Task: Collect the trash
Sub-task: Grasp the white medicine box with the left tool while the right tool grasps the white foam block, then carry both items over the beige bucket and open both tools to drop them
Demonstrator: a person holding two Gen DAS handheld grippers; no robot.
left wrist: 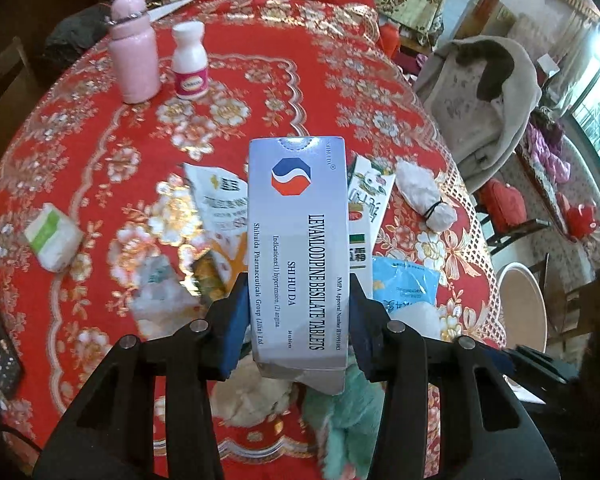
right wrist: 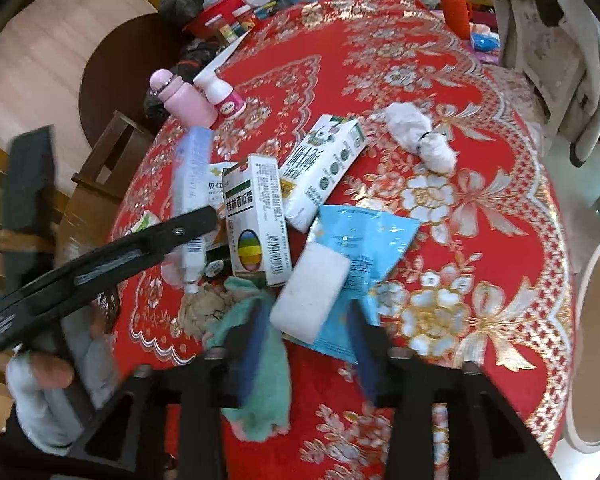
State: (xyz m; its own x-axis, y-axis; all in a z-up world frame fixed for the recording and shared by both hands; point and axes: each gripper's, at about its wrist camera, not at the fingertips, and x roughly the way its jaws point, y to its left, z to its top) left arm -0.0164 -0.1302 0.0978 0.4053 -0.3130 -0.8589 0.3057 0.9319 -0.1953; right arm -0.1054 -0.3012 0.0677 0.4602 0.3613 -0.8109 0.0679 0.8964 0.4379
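**Here, the left claw pinches a tablet box over the cluttered bench**

Here the left claw (left wrist: 298, 320) holds a pale grey tablet box (left wrist: 298, 240) between its blue pads (left wrist: 236, 320); both pads press on the box's long sides, and the box stands lengthwise away from the camera, lifted above the red flowered cloth of the bench (left wrist: 100, 168). In the right wrist view the same box (right wrist: 192, 184) shows as a blurred pale strip rising from the left claw's black fingers, just left of the green-and-white medicine carton (right wrist: 258, 220).

The right claw (right wrist: 306, 344) hangs low over the heap of trash with its jaws partly spread; a white block (right wrist: 312, 292) lies ahead of the gap between them, on a light blue pouch (right wrist: 364, 240). Whether the pads touch either one cannot be told. A mint green cloth (right wrist: 260, 360) lies under the left finger of that claw.

Taking the medicine carton as the mark: a white milk carton (right wrist: 324, 168) leans just right of it, a tied white wad (right wrist: 420, 136) lies farther right and beyond, a crumpled beige ball (right wrist: 204, 312) sits near its lower end to the left, and a pink flask (right wrist: 184, 100) and a white pill bottle (right wrist: 224, 96) stand well beyond it, side by side
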